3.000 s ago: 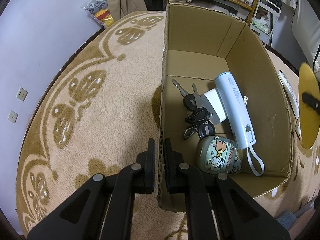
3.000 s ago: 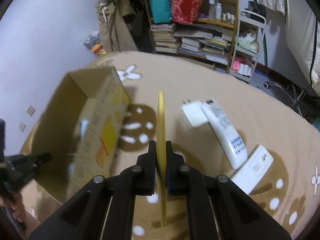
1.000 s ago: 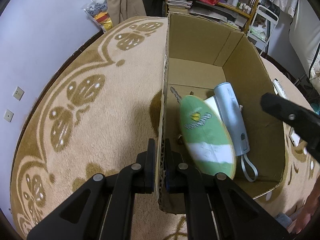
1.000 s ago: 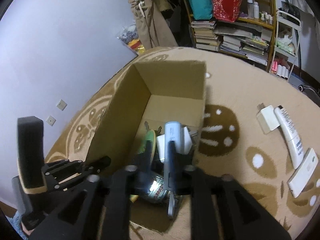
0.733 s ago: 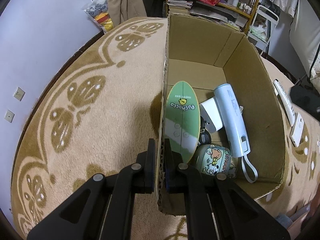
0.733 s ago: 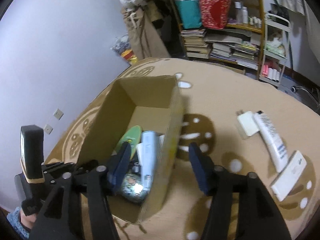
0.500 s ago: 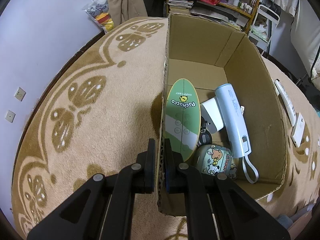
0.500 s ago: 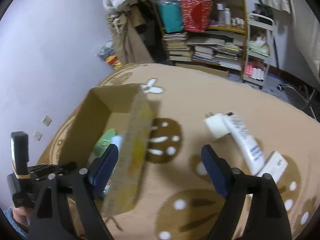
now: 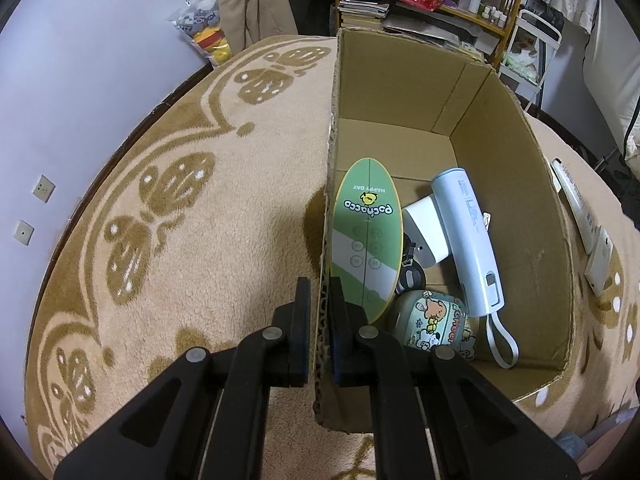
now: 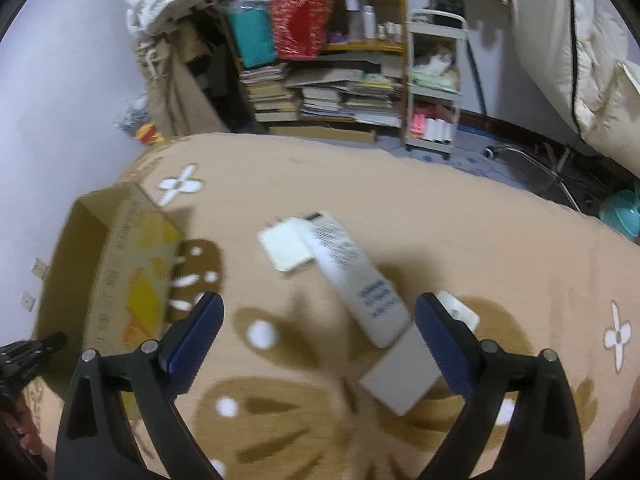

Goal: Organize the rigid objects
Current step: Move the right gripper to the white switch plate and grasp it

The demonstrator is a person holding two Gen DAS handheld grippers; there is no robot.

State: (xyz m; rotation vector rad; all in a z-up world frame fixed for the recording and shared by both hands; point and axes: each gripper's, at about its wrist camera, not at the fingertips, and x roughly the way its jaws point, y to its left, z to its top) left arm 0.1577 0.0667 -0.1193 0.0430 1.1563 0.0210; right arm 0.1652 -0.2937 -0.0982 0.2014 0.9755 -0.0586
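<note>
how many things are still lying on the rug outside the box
3: a white charger, a white tube touching it, and a flat white remote at the tube's near end. Others may lie out of view.

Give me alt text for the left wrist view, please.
The left gripper is clamped on the near side wall of an open brown cardboard box standing on a beige patterned rug. Inside, a green oval board leans on that wall, beside a pale blue hair dryer and a cartoon-printed mug.
</note>
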